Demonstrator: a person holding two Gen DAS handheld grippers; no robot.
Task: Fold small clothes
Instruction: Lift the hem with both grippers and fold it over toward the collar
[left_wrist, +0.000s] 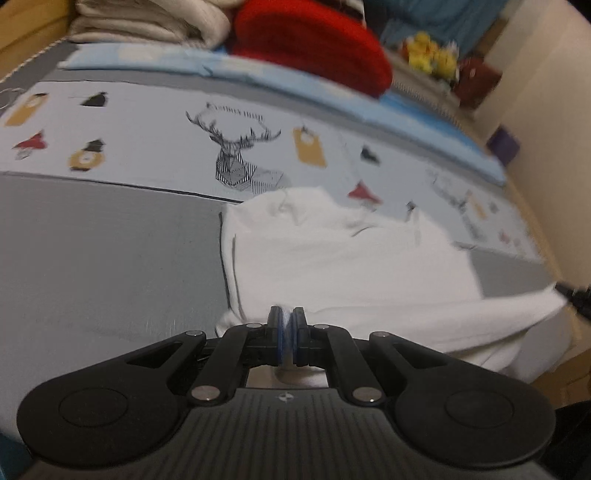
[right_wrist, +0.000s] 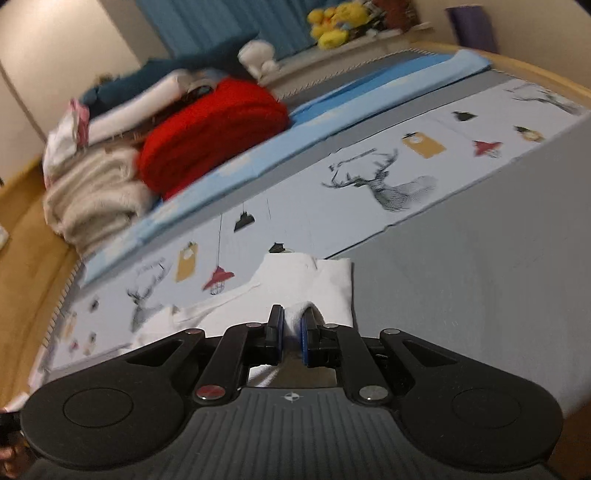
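Observation:
A small white garment (left_wrist: 351, 266) lies spread on the bed's grey and deer-print cover (left_wrist: 110, 258). My left gripper (left_wrist: 287, 317) is shut on the garment's near edge, with white cloth pinched between the blue pads. In the right wrist view the same white garment (right_wrist: 325, 284) lies ahead. My right gripper (right_wrist: 292, 317) is shut on a bunched fold of it. The other gripper's black tip (left_wrist: 572, 291) shows at the far right of the left wrist view, at the garment's corner.
A red folded blanket (left_wrist: 314, 48) and cream folded blankets (left_wrist: 147, 22) are stacked at the far side of the bed, on a light blue sheet (left_wrist: 258, 74). Yellow plush toys (right_wrist: 332, 22) sit on a ledge beyond. A wooden bed frame (right_wrist: 29, 258) edges the mattress.

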